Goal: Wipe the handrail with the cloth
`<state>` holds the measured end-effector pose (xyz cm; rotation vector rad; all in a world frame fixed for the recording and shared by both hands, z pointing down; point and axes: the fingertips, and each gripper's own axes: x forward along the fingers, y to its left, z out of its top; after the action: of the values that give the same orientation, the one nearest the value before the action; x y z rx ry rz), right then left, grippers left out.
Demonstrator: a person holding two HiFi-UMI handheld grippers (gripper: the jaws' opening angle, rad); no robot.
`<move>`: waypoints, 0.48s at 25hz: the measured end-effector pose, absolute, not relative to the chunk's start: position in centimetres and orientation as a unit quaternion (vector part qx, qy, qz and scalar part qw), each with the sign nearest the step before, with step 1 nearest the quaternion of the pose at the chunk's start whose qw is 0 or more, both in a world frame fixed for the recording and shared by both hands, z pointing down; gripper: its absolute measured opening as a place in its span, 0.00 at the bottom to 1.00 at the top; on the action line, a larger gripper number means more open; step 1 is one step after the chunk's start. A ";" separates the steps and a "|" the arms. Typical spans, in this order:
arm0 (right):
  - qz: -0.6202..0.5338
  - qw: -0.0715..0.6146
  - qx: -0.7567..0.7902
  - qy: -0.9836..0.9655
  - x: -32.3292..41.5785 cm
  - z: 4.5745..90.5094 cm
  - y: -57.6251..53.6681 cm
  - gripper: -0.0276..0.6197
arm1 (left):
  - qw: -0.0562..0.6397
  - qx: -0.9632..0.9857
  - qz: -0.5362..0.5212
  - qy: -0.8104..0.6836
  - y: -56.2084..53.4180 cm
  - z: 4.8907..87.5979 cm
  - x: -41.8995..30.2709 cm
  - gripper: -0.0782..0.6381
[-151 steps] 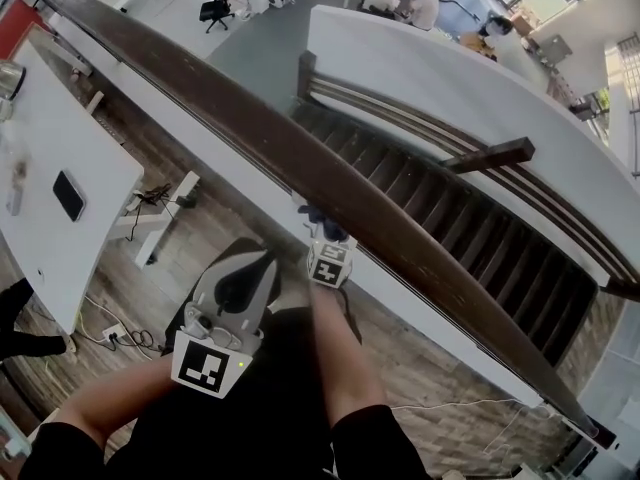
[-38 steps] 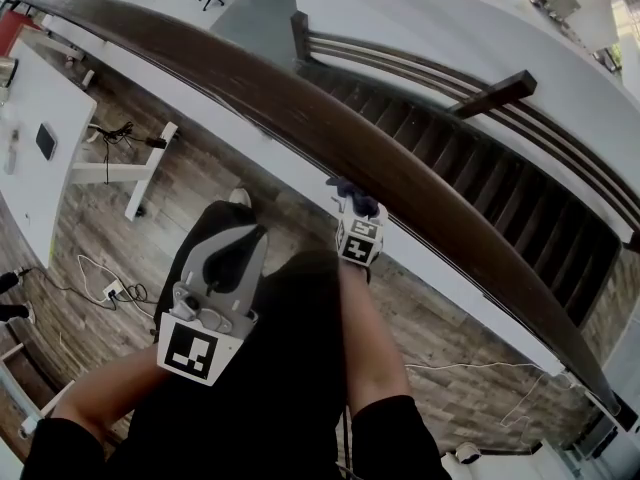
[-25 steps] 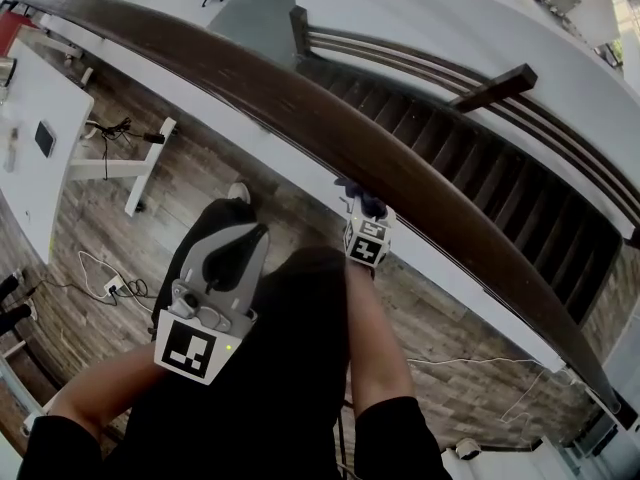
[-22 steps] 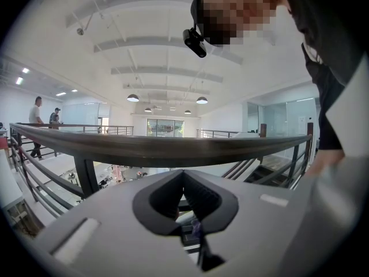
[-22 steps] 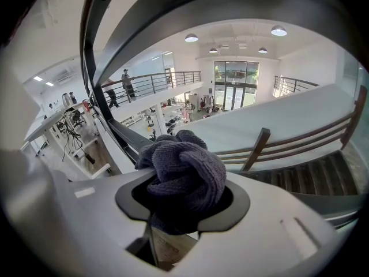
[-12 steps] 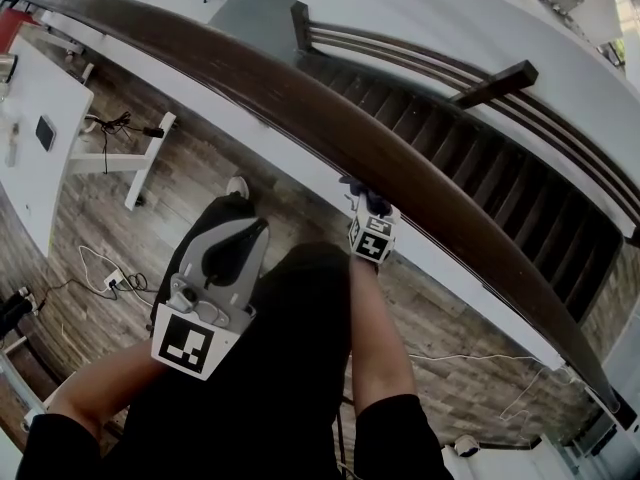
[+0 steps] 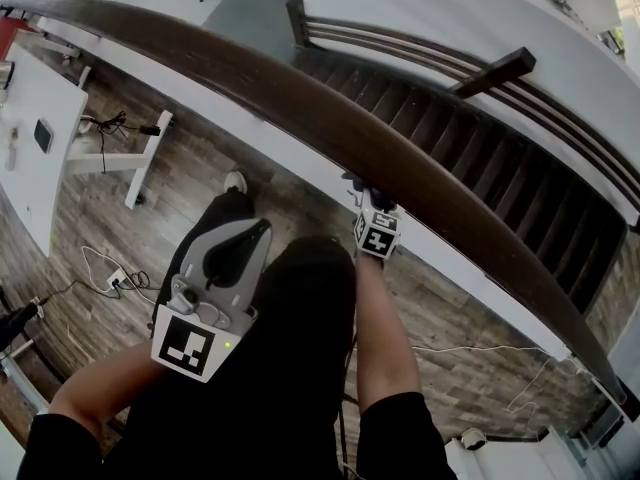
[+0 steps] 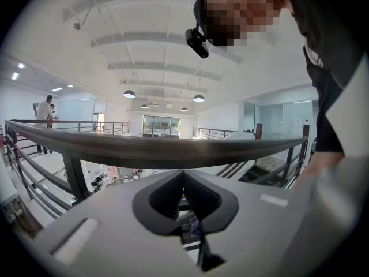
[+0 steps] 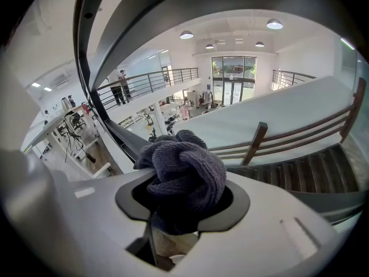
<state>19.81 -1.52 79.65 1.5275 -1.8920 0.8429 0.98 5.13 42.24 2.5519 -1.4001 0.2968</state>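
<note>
The cloth (image 9: pixel 187 165) is a dark, looped-pile rag bunched into a fat knot, and in the right gripper view it fills the middle of the frame. The right gripper (image 9: pixel 182 208) has its jaws pinching the lower part of that knot, while most of the wad bulges out past the tips. I judge it light, soft and limp: it will squash flat under pressure and mould to a rounded edge, but it has no stiffness of its own, so drag can tug it sideways out of a shallow pinch. The hold looks sensible to me, deep in the bunch with plenty of padding ahead of the hard tips, and that padding is the part I want meeting the wood. In the head view the cloth (image 7: pixel 362 194) sits just right of centre, tucked against the near edge of the handrail (image 7: pixel 300 108), a dark, smooth, rigid wooden band sweeping from the upper left to the lower right. I cannot tell whether it is actually pressing on the wood. The left gripper (image 7: pixel 256 236) hangs at the lower left of that frame, well apart from the rail, its jaws pressed together on nothing; its own view shows the tips meeting below the handrail (image 8: pixel 161 150). Beyond the rail the staircase (image 7: pixel 490 203) drops away at the right, and a white tabletop (image 7: pixel 22 158) lies at the far left.
</note>
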 end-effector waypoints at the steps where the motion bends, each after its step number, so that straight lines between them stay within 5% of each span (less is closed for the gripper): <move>1: 0.316 0.280 0.572 -0.703 20.1 79.7 -1.4 0.31 | 0.108 0.868 0.101 -0.475 5.2 42.3 1.1 0.11; 12: 0.325 0.277 0.591 -0.685 24.4 79.6 0.2 0.31 | 0.111 0.877 0.094 -0.459 6.0 42.3 3.6 0.11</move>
<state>24.42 0.24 79.64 1.5881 -1.8385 0.8717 3.60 5.95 42.29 2.5756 -1.3476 0.2758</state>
